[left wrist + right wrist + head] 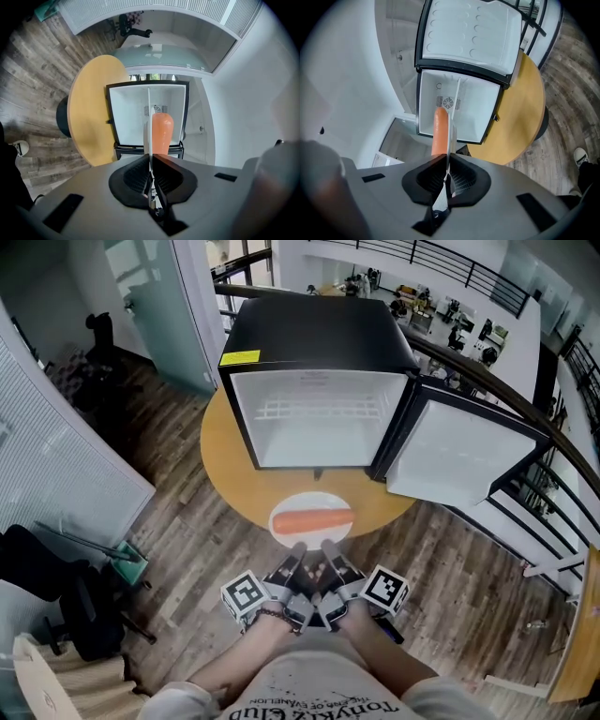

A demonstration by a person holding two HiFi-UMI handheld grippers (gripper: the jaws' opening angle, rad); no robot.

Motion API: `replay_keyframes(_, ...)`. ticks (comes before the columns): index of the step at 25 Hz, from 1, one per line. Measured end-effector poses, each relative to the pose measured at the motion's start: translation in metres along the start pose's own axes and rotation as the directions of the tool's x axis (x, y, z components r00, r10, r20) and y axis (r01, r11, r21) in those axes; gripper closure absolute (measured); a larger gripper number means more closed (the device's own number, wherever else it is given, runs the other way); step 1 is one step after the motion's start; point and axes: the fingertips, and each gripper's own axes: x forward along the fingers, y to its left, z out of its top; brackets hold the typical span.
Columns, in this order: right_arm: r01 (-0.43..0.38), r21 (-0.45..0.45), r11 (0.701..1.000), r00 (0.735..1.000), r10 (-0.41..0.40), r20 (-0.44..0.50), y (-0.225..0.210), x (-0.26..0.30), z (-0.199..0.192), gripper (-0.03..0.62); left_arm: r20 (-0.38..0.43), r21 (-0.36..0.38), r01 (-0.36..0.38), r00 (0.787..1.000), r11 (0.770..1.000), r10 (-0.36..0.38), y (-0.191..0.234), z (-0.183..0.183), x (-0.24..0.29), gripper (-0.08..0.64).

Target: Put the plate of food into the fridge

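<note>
Pinching the near rim of the plate point(314, 500) side by side, left gripper point(297, 557) and right gripper point(330, 555) hold it at the near edge of the table point(228, 456): keep it level, food point(314, 521) centred, and ease straight into the open fridge point(319, 437) beyond.

This was an office building. A mezzanine with a dark curved railing point(469, 371) overlooked desks point(441, 310) on a lower level. A glass partition point(164, 306), white slatted blinds point(47, 446), a black office chair point(98, 334) and a wood-plank floor point(178, 521) surrounded a small fridge point(314, 343) on a round surface point(225, 460).
</note>
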Motion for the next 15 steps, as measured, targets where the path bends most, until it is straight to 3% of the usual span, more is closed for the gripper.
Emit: replay_keyframes(15, 0.024, 0.009, 1.0, 0.999, -0.024, 0.046, -0.002, 0.051, 0.019, 0.551, -0.061, -0.007, -0.01, 0.998, 1.0, 0.009, -0.005, 0.044, 0.039, 0.526)
